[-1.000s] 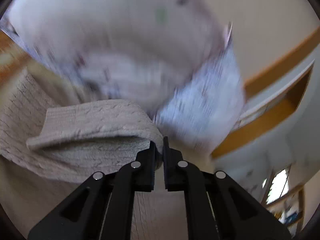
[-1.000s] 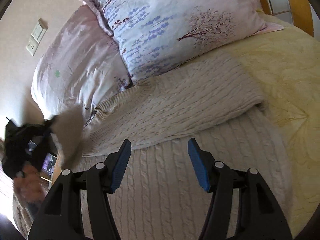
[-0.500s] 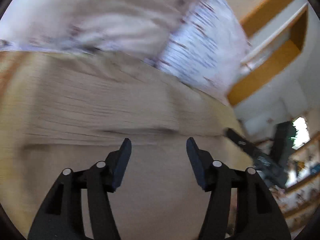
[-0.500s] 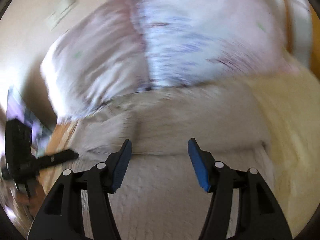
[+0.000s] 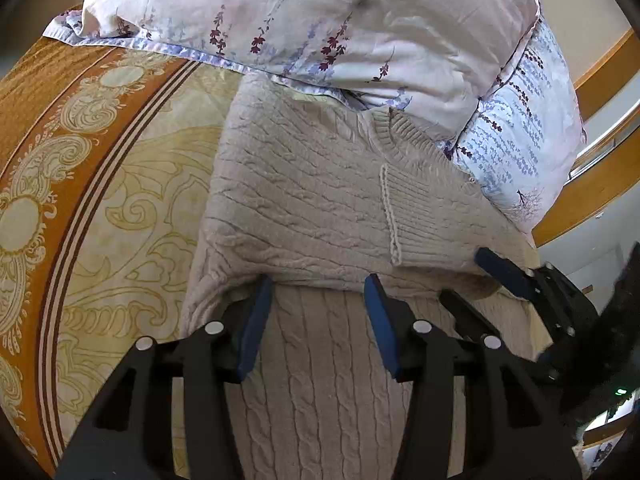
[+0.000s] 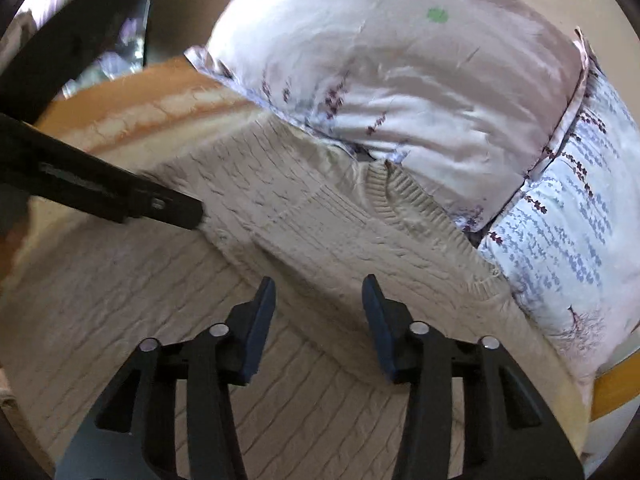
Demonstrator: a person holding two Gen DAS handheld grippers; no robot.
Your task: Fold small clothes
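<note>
Since both sleeves seem already laid across the body, the beige cable-knit sweater [image 5: 304, 200] lies flat on the patterned bedspread [image 5: 100, 208] with its ribbed collar [image 5: 416, 148] tucked against the floral pillows [image 5: 320, 28], which gives a soft, wide surface for folding. From the left wrist view, the left gripper [image 5: 318, 312] hangs over the lower body of the knit, its blue-padded jaws spread wide and holding nothing, lined up just below the folded-over edge. Off to the right in that view the right gripper [image 5: 476, 276] shows at the same edge, jaws likewise apart, so the two appear set side by side to take one hem together.

From the right wrist view, which is somewhat blurred, the right gripper [image 6: 318, 312] is also spread and empty above the sweater [image 6: 304, 240], near the fold line. The left gripper's fingertip [image 6: 176, 210] reaches in from the left, touching or nearly touching the knit; I judge the next fold is not yet begun
</note>
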